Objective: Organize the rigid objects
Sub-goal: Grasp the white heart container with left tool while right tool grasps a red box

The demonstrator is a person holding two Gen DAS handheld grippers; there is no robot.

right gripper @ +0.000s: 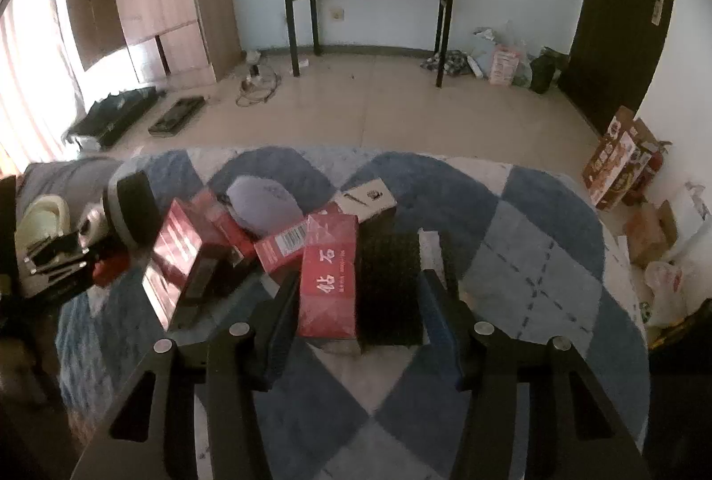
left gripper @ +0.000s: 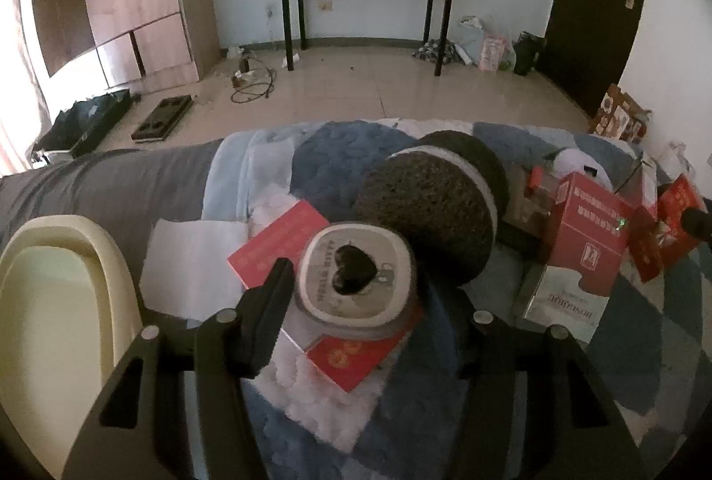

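Straddling the red box [right gripper: 328,280] at frame centre, the spread right gripper [right gripper: 358,317] is needing square closing; the left gripper [left gripper: 351,302] is pinching a heart-marked tin [left gripper: 356,280].

The right gripper [right gripper: 356,297] straddles a red box [right gripper: 329,280] (jaws spread) on the blue rug [right gripper: 511,257].

Left gripper [left gripper: 356,293] shows matte black angular arms with triangular cut-outs, and round silver screws [left gripper: 149,332] dot the joints. Right gripper [right gripper: 356,315] has the same black frame, silver screws [right gripper: 239,328] at each hinge, flat ribbed black fingers [right gripper: 278,324], a blue tint on one
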